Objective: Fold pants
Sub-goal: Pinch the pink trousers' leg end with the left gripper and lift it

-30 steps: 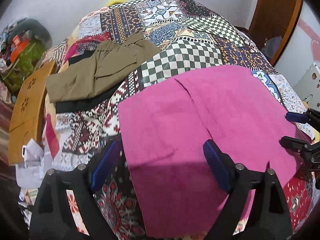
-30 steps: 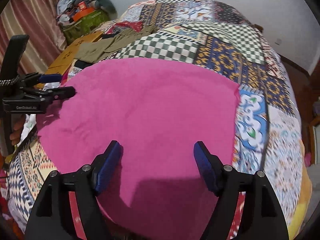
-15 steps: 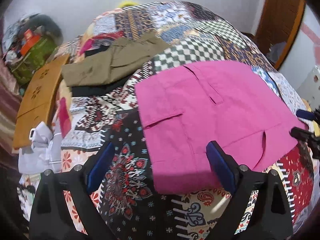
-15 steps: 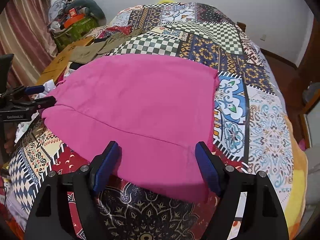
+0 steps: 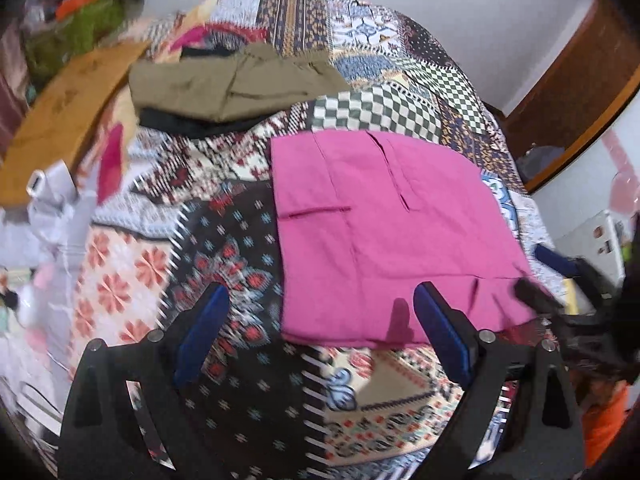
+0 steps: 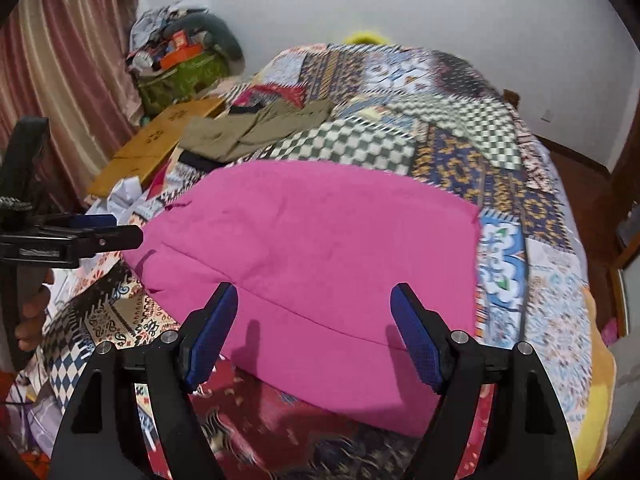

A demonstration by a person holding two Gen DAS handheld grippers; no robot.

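The pink pants [image 5: 384,240] are laid folded and flat on a patchwork quilt [image 6: 460,160] that covers the bed. Both grippers are held above the near edge: the left gripper [image 5: 320,340] is spread wide with nothing between its fingers, and the right gripper [image 6: 314,332] is likewise released and empty. Farther up the quilt, olive pants [image 5: 232,84] are stacked on a black garment [image 5: 188,124]. A brown board [image 6: 160,144] is seen beside the bed, with a green bag [image 6: 180,76] heaped with clutter behind it. A striped curtain [image 6: 60,100], a white wall [image 6: 460,20] and wooden trim [image 5: 572,92] enclose the room. No writing can be read
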